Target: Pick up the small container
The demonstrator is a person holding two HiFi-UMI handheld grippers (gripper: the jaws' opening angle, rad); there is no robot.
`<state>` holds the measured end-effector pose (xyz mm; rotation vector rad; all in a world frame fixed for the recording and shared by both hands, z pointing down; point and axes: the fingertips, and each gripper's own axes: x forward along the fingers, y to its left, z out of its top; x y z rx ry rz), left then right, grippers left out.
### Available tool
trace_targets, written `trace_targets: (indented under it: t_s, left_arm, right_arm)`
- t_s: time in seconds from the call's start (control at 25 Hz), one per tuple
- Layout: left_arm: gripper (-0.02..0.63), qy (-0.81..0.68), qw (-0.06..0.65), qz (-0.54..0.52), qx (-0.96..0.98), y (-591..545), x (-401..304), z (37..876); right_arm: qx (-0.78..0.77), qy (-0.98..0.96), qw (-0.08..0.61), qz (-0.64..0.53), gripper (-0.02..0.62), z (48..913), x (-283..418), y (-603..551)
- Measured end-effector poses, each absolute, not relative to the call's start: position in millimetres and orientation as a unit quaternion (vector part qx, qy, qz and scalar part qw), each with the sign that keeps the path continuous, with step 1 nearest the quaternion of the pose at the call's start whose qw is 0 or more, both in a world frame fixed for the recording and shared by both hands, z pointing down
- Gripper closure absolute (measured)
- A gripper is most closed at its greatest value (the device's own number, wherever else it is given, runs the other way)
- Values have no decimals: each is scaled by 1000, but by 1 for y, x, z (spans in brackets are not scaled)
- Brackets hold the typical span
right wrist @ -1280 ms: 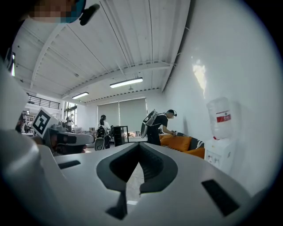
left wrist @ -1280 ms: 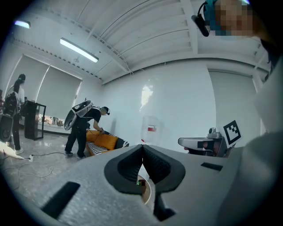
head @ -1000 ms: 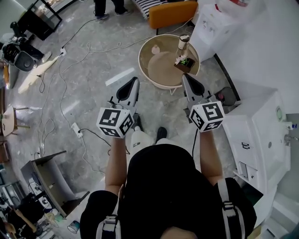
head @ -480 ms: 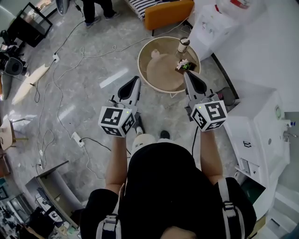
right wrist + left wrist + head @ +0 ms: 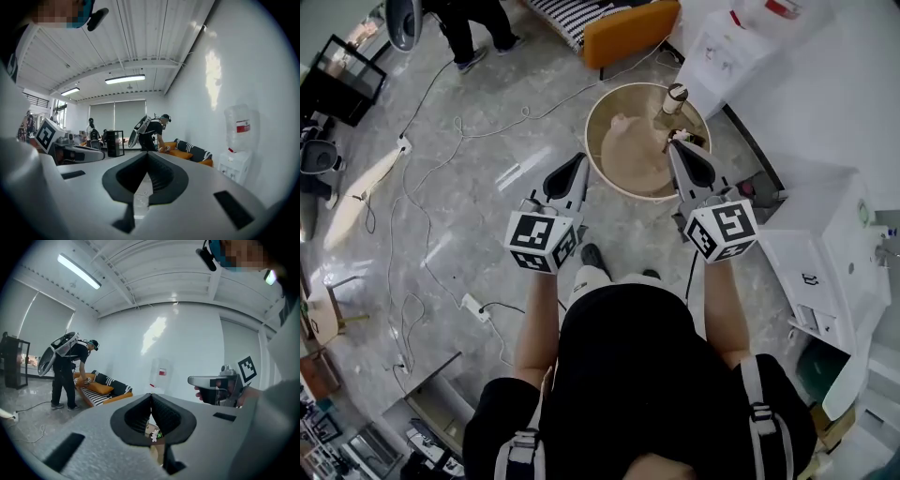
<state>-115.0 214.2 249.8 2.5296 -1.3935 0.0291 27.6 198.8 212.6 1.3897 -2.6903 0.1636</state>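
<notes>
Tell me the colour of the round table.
Light tan, with a paler rim: the table shows best in the head view.

Head view looks steeply down, gripper views look level forward, sharing sofa

Room, as seen from within:
- Floor: grey polished stone with pale veining, glossy
- Cables: several white leads trailing loose across the floor, one ending at a power strip
- Walls: plain white, with a soft glare patch
- Ceiling: white, ribbed with beams; long strip lights, lit
- Windows: far end, covered by pale blinds
- Sofa: low, orange, with a black-and-white striped cushion
- Round table: tan top, raised pale rim, near the sofa
- Water dispenser: white, against the wall, just beside the table
- Shelf unit: black open frame, far corner
- Cabinet: white, along the right-hand wall
</notes>
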Motion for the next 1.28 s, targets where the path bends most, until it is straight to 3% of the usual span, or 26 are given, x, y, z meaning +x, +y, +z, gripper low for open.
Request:
trace_targets:
  t_s: [0.52,1.28]
  left_arm:
    - [588,-449,137,22,883,159,-155,264]
    - [588,-481,106,32,870,44,-132,255]
  right_arm:
    - [491,-864,71,89,592,245,-5,166]
    - [441,-892,55,82,592,247,3,24]
